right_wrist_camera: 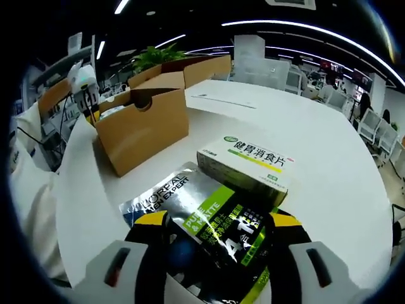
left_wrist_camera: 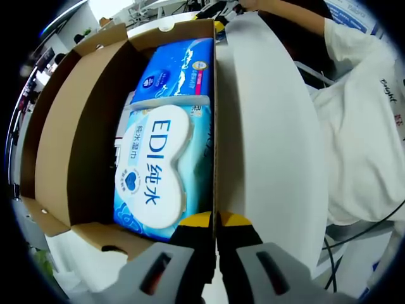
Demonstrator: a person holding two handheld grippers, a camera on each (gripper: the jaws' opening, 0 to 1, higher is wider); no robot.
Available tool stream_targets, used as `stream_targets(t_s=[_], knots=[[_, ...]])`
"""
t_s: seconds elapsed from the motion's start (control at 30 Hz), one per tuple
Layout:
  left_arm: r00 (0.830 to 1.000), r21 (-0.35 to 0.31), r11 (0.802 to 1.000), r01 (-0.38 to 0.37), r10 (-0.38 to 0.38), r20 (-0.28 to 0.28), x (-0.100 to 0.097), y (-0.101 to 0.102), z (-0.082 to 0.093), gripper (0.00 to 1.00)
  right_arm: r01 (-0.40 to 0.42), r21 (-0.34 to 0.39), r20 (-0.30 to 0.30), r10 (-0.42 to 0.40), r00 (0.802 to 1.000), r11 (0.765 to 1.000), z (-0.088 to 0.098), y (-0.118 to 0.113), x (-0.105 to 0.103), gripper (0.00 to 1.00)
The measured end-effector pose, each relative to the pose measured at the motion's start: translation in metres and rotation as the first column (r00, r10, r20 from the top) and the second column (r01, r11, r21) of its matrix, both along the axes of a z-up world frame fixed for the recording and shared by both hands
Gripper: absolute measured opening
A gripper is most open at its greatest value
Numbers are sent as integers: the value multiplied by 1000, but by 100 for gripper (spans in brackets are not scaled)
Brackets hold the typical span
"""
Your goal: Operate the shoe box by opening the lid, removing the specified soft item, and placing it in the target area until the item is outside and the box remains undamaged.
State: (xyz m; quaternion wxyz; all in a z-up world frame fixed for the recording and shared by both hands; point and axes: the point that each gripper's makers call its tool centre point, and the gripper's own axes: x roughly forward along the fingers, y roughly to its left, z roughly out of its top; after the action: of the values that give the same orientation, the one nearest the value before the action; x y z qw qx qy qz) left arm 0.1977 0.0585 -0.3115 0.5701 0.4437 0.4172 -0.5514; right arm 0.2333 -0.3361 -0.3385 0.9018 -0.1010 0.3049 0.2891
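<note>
Shoe box [left_wrist_camera: 76,133], cardboard, lid [left_wrist_camera: 266,145] swung open: ahead of the left gripper [left_wrist_camera: 216,223], whose jaws are pressed together on the lid's edge; inside lie an EDI wet-wipes pack [left_wrist_camera: 158,171] nearest the gripper and a blue tissue pack [left_wrist_camera: 174,69] beyond it. Right gripper [right_wrist_camera: 215,244]: jaws pinching a silver-and-green L'Oréal Men Expert sachet [right_wrist_camera: 202,215] over the white desk [right_wrist_camera: 316,145]. Just beyond it lies a green-and-white medicine box [right_wrist_camera: 247,166]; the shoe box [right_wrist_camera: 142,123] stands farther off to its left.
</note>
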Motion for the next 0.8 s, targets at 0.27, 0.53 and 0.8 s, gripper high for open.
stream_targets(t_s=[0.27,0.53,0.8], knots=[[1000,0,1000,0,0,0,-2,0,0,1,-28,8,12,28,1000,1000,0,1,0,63],[1000,1,1000,-1,1,-1,-3,0,-2,1,-55,13,15,55,998,998,0,2,-1,63],[1000,2,1000,-3,3,-1,-2,-1,-3,1,-67,20,24,67,997,998,-1,3,0,62]])
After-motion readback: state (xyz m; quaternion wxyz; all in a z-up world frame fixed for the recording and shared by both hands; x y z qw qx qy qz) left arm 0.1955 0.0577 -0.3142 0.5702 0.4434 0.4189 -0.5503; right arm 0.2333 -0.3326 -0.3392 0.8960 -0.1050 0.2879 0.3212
